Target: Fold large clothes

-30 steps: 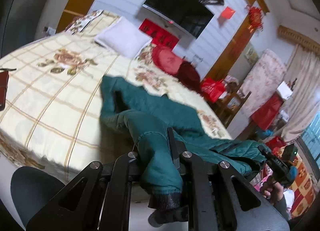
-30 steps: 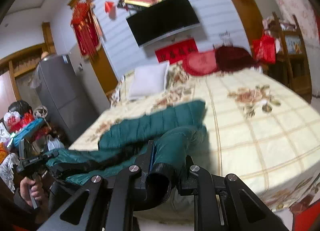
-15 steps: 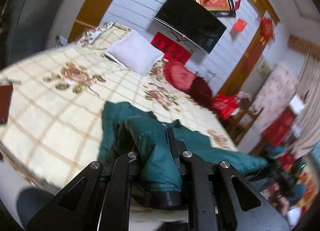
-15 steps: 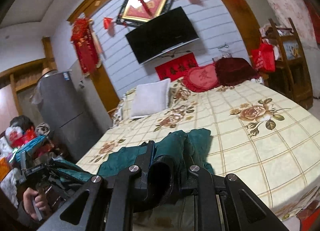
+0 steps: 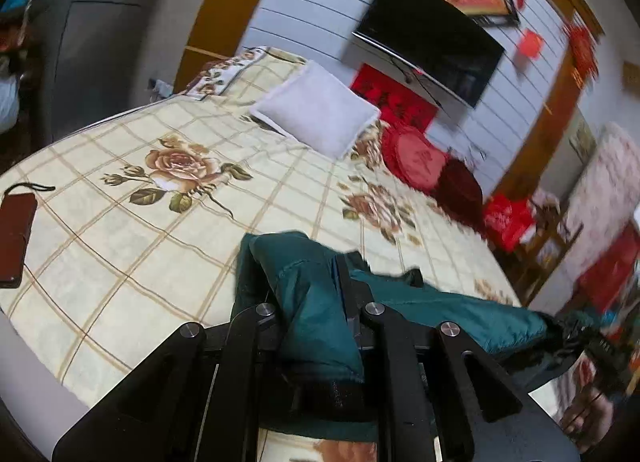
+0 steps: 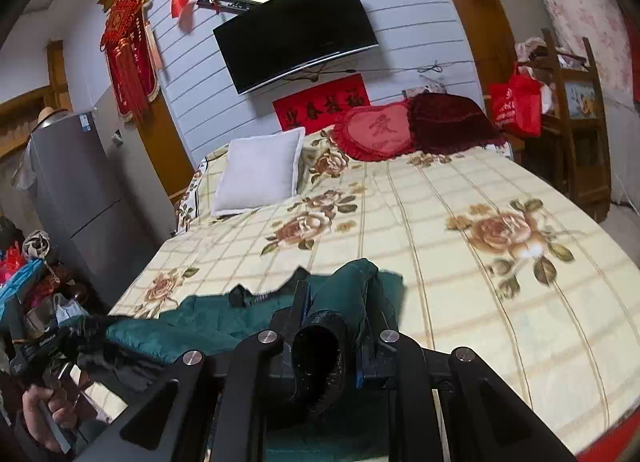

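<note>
Room: bedroom, grey panelled wall with a black wall-mounted television (image 6: 296, 32) above the headboard end.

Surface: wide bed under a cream checked bedspread printed with roses (image 6: 460, 262). Most of it lies bare ahead of me; its near edge curves off just below my grippers.

Item 1: dark green padded jacket (image 5: 440, 310), bunched along the bed's near edge, stretched between my two hands.

Item 2: my left gripper (image 5: 316, 298), jaws pinched narrow on one green sleeve, its black knit cuff hanging toward the camera.

Item 3: my right gripper (image 6: 332, 310), jaws likewise clamped tight on the other sleeve, the cuff's opening facing the lens.

Item 4: white square pillow (image 6: 260, 172), far end, left of a red heart-shaped cushion (image 6: 376, 130) and a dark maroon cushion (image 6: 452, 118).

Item 5: brown leather wallet with a strap (image 5: 16, 230), near the bed's left edge, well apart from the jacket.

Item 6: grey refrigerator (image 6: 76, 198), beside the bed's left side.
</note>
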Demonstrator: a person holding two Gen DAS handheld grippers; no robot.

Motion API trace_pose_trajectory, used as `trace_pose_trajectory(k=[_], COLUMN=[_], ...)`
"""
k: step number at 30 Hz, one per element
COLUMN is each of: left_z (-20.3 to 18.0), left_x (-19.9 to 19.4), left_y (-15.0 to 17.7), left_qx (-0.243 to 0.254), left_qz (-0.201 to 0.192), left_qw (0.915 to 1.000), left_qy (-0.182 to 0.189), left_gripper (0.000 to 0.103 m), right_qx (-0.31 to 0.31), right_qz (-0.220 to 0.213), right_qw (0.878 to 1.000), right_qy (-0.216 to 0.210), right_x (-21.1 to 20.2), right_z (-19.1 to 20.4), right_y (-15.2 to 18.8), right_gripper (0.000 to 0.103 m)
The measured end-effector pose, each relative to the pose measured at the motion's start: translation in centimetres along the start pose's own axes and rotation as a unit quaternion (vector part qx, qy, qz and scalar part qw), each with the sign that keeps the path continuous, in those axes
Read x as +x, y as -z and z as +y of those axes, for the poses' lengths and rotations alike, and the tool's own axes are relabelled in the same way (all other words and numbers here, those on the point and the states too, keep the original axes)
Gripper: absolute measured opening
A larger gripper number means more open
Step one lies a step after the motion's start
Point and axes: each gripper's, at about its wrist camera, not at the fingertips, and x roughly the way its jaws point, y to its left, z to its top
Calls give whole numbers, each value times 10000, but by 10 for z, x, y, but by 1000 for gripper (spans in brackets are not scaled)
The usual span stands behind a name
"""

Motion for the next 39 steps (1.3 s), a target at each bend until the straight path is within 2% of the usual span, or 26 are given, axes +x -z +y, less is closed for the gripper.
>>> trace_pose_trajectory(k=[3,6,13,19,24,28,32,39], left_z=[3,4,6,2,19,25,20,24], left_x=[4,27,130,190,230,240,244,244], left_y=[-14,-25,-27,-19,-5,0,0,-7], left_qx=[-144,-164,352,499,250,125,181,-58], left_qz=[-178,-154,417,631,916,905,949,1179], left_qw=[9997,9995,9964,9925,9921,9934,9927,9911], left_qy=[-68,-229,-653,-925,-817,-698,-716,-609], left_gripper=[11,11,11,13,16,17,17,18], right_qx=[-43,-24,287,463,543,525,583,939], right_qz=[-42,26,421,807,1018,1143,1262,1332], right_qw=[10000,10000,9985,9946,9911,9889,9862,9843], right_qy=[-15,-3,211,451,660,793,894,677], right_x=[17,46,138,201,233,246,253,251], right_z=[9,12,-10,-29,-41,-43,-45,-54], right_y=[-14,-21,-9,-3,6,14,16,16], right_gripper=[16,16,16,16,17,18,25,29])
